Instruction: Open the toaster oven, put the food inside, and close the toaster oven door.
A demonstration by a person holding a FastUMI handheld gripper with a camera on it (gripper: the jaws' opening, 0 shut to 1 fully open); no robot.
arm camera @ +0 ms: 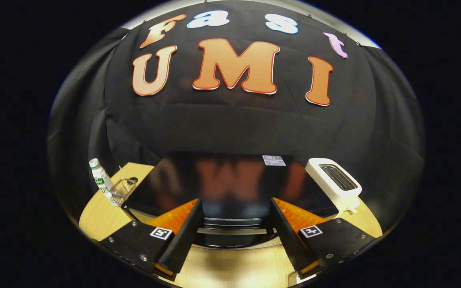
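A black toaster oven with a glossy top stands on the wooden table, just ahead of my gripper. Its front face drops away between my two fingers, where a silver door handle bar runs crosswise. The door looks shut. My gripper is open, its black fingers spread wide to either side of the handle with nothing between them. I see no food here.
A white slot toaster stands right of the oven. Left of the oven are a plastic bottle with a green label and a clear glass. Bare wooden table lies below my fingers.
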